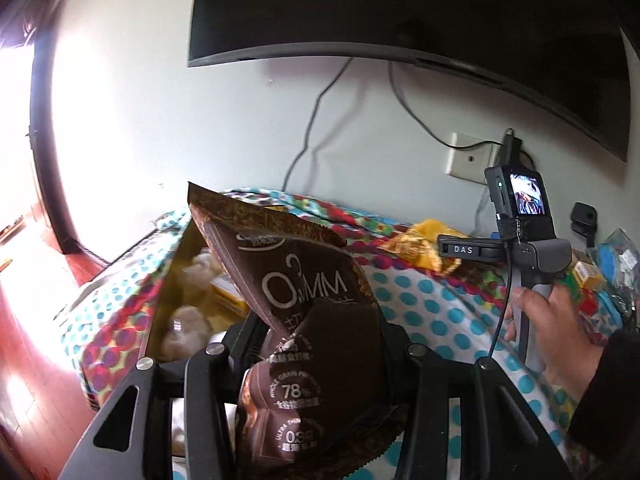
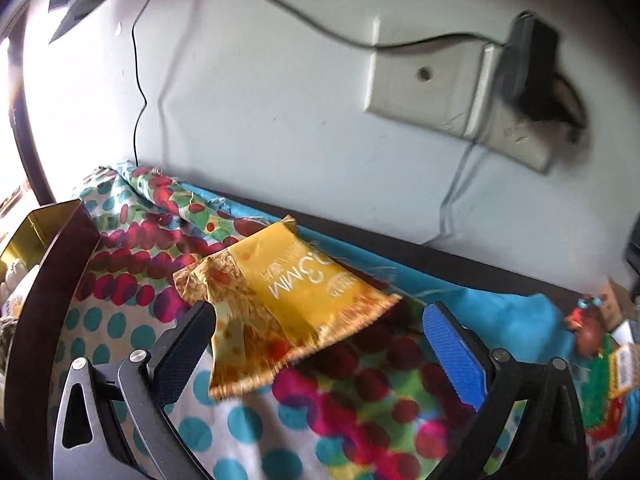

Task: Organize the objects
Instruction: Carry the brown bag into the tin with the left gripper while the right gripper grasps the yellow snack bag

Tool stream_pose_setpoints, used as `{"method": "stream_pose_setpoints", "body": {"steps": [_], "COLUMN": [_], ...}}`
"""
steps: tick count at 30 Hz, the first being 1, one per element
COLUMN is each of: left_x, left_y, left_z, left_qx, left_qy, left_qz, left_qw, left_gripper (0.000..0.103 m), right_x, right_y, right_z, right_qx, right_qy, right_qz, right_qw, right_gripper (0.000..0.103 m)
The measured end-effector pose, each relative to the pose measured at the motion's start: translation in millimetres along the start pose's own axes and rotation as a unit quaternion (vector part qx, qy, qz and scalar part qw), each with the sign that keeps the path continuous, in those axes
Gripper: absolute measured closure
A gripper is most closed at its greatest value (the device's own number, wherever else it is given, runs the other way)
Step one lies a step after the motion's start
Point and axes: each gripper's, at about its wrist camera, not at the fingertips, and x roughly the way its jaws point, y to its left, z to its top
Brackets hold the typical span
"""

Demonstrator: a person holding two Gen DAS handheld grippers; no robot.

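Note:
In the left wrist view my left gripper (image 1: 320,340) is shut on a brown snack packet (image 1: 316,304), which stands up between its jaws and hides the fingertips. Behind and left of the packet is an open gold box (image 1: 180,280) with pale items inside. A yellow snack packet (image 2: 296,300) lies on the dotted cloth near the wall. My right gripper (image 2: 322,320) is open just in front of it, the black left finger (image 2: 196,320) at the packet's corner, the blue pad (image 2: 448,332) off to its right. A person's hand (image 1: 560,332) holds the right gripper's handle.
A colourful dotted cloth (image 2: 360,400) covers the surface along the wall. A dark TV (image 1: 400,20) hangs above, with cables and a wall socket (image 2: 424,84) below it. Small boxes and toys (image 2: 596,332) crowd the right end. Red wooden floor (image 1: 32,340) lies to the left.

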Motion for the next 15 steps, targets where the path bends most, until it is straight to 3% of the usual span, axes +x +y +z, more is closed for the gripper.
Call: {"method": "stream_pose_setpoints", "body": {"steps": [5,15], "left_x": [10.4,34.9], "left_y": [33.5,57.5], "left_z": [2.4,8.1], "left_qx": [-0.025,-0.044], "left_qy": [0.009,0.036], "left_qz": [0.032,0.078], "left_qw": [0.9991,0.9953], "left_gripper": [0.056,0.056], "right_x": [19.1,53.5], "right_y": [15.1,23.1], "right_z": [5.0,9.1], "right_qx": [-0.022,-0.023], "right_qy": [-0.004,0.048], "right_qz": [0.006,0.029], "right_qw": [1.000,0.998], "right_gripper": [0.000,0.000]}}
